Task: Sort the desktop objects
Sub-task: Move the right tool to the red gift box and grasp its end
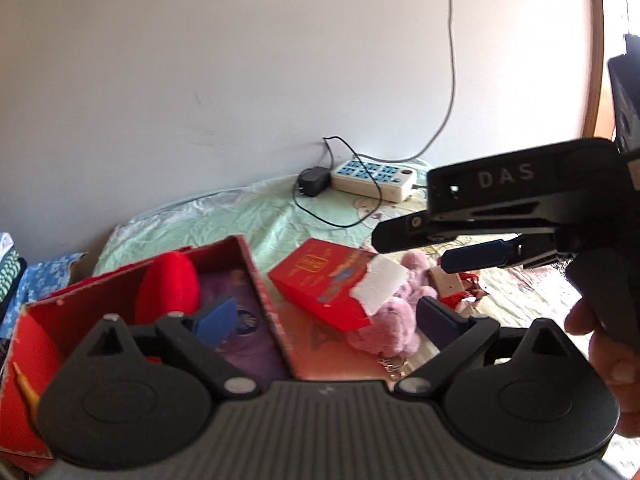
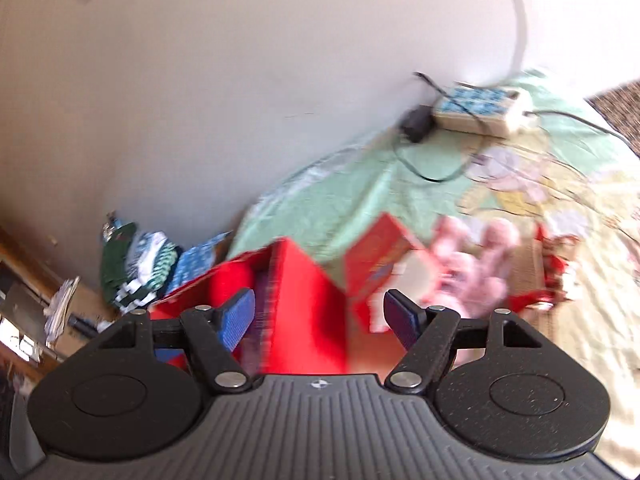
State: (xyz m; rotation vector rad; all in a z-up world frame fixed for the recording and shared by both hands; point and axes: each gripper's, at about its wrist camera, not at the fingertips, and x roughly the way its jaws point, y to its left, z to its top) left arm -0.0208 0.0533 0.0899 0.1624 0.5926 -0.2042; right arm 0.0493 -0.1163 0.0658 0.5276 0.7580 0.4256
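both the left gripper point(image 1: 326, 318) and the right gripper point(image 2: 320, 316) are held released, nothing grasped. a red heart plush point(image 1: 168, 292) is seen inside the red box point(image 1: 256, 268) at the bed's left edge, a pink plush point(image 1: 394, 320) beside it.

Wall point(image 1: 240, 60): plain white, faint scuffs, 1 grey cable point(image 1: 451, 60) hanging down it | Surface: wrinkled pale green sheet point(image 1: 248, 212), cartoon print toward right | Back edge: white power strip point(image 1: 372, 174) with blue sockets, black adapter point(image 1: 312, 182) beside it | Right: wooden frame point(image 1: 599, 60) | Left: folded fabrics point(image 2: 136, 264) | Light: bright daylight
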